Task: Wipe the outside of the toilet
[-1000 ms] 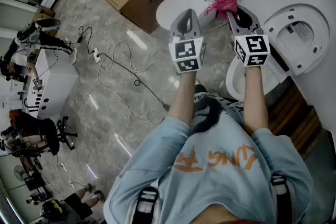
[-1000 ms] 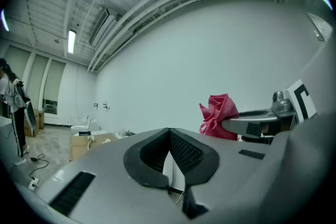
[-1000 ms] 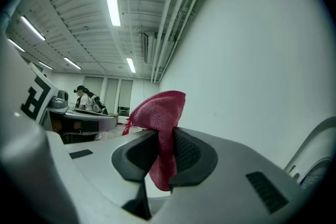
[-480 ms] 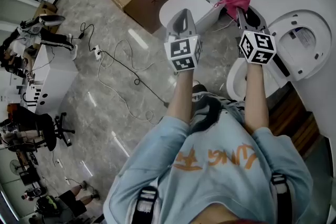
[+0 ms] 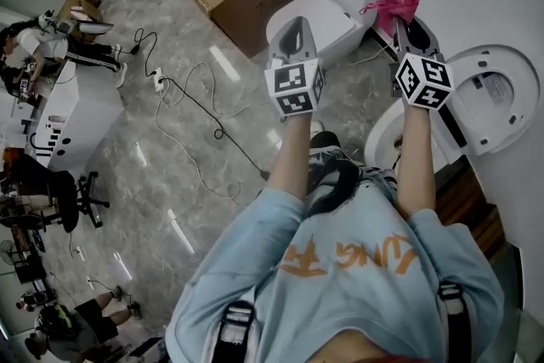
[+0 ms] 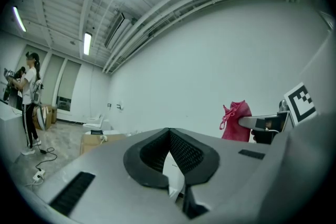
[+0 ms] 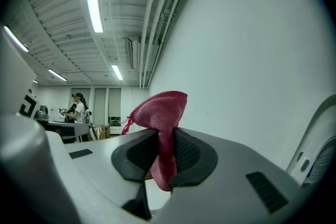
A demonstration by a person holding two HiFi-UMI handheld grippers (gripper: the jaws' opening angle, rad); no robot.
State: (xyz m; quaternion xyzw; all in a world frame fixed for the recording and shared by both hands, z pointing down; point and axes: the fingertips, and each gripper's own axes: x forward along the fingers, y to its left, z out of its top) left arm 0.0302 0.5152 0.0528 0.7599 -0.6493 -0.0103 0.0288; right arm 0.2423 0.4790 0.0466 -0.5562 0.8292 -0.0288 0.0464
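My right gripper (image 5: 408, 30) is clamped on the pink cloth (image 5: 393, 4), which hangs in the air and touches nothing. My left gripper (image 5: 293, 25) is closed and empty. The open toilet (image 5: 380, 136) stands on the floor at the wall's edge, under my right arm, its raised lid (image 5: 497, 93) near the cloth. I judge wiping hasn't begun; next I must lower the cloth onto the bowl's outer shell.

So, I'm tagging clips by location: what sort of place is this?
Likely an open office or lab, not a bathroom: a closed white ceramic toilet and a second white toilet with its seat raised share a grey polished floor with a brown cardboard box, black cables and a white desk.
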